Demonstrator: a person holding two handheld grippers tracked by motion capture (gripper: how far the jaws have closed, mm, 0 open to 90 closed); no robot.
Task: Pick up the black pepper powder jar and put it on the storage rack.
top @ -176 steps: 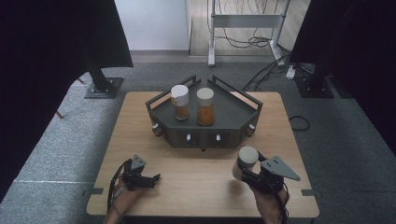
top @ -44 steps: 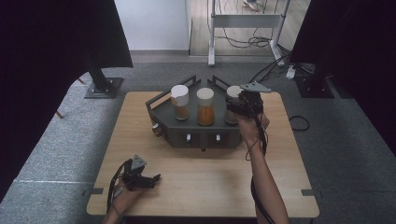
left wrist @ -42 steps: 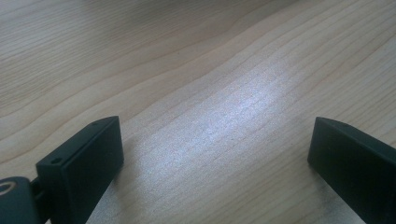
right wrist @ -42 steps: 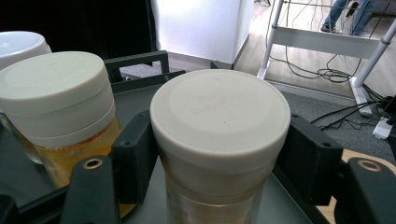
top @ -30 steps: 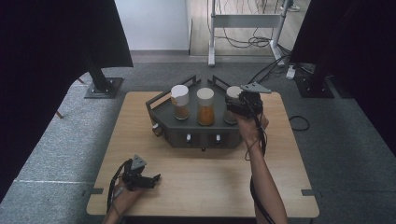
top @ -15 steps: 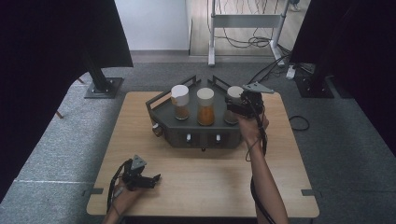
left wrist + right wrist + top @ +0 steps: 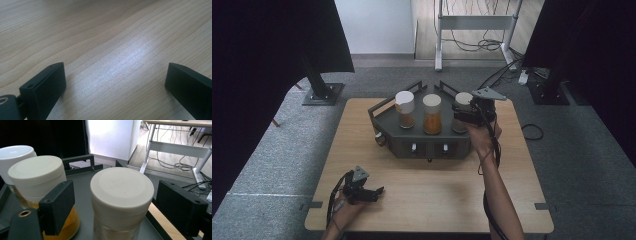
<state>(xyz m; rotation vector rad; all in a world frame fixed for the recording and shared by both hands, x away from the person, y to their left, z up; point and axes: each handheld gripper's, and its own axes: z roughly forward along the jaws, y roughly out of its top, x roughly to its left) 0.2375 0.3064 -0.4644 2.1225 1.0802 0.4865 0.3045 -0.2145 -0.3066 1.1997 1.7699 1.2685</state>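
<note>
Three white-lidded jars stand on a dark angular tray (image 7: 428, 145): a left jar (image 7: 404, 107), a middle jar (image 7: 432, 114) with orange contents, and a right jar (image 7: 462, 99). My right gripper (image 7: 460, 117) is at the right jar (image 7: 121, 192), one jaw on either side of its lid. Its jaws have just been opening, so gaps show beside the lid and the pads do not press; the right gripper (image 7: 117, 197) is open. The middle jar (image 7: 35, 176) sits just beyond its left jaw. My left gripper (image 7: 373, 192) rests open on the table's front left, its jaws (image 7: 115, 80) wide over bare wood.
The wooden table (image 7: 362, 130) has free room in front of the tray and on both sides. Knobs line the tray's front face (image 7: 414, 148). Black stands (image 7: 319, 90), a white desk frame (image 7: 472, 30) and cables lie on the floor beyond.
The right jar went from the table's front right, held in my right gripper, onto the tray's right spot. The right jaws have parted from it. My left gripper stayed put.
</note>
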